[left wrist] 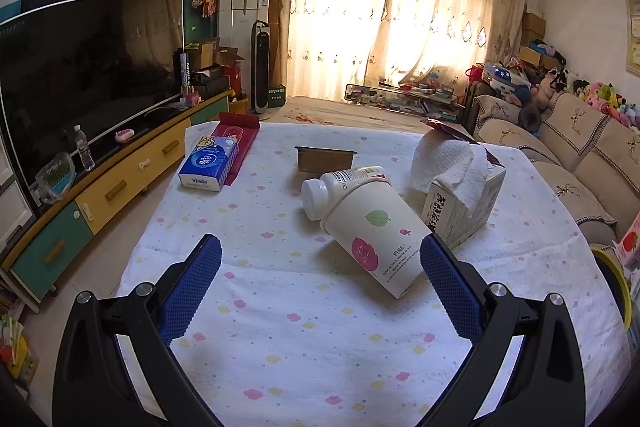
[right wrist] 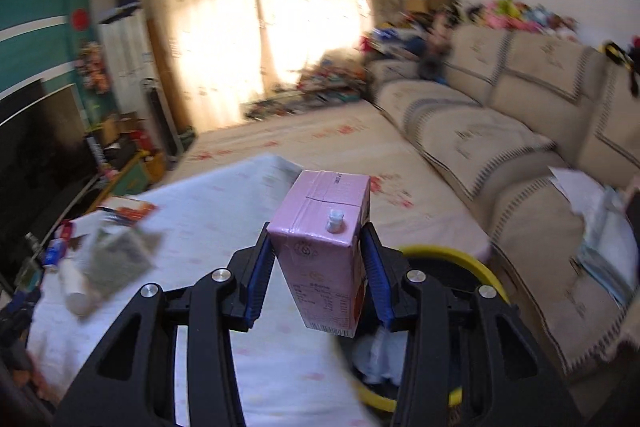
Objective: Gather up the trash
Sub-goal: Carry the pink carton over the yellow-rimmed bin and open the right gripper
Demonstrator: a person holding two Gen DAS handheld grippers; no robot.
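On the counter [left wrist: 304,307], which carries a white cloth with small pastel flowers, the trash lies in a loose group ahead of your left tongs [left wrist: 320,255]. The left tongs stand wide apart with nothing between the blue pads [left wrist: 192,287]; the right-hand pad sits just beside the base of the paper cup [left wrist: 376,239] without a visible grip.

The paper cup lies tipped on its side, printed with a green and a pink leaf. A white pill bottle [left wrist: 340,187] lies at its mouth, cap toward you and to the left. Directly right of the cup stands a green-printed carton [left wrist: 460,207] with a crumpled white paper towel [left wrist: 448,163] stuffed into its torn top. Behind the bottle sits a small brown box [left wrist: 325,159]. Farther left, a blue tissue pack [left wrist: 208,163] rests partly on a dark red flat packet [left wrist: 240,143].

Your right tongs [right wrist: 318,267] are clamped on a pink drink carton [right wrist: 320,247]: both pads press its side faces, and the white spout faces the camera. The carton is held in the air beyond the counter edge, above a yellow-rimmed bin [right wrist: 460,255] that stands between the counter and the sofa [right wrist: 500,147]. White paper is visible inside the bin. The right wrist view is motion-blurred, so finer detail of the counter there cannot be read.
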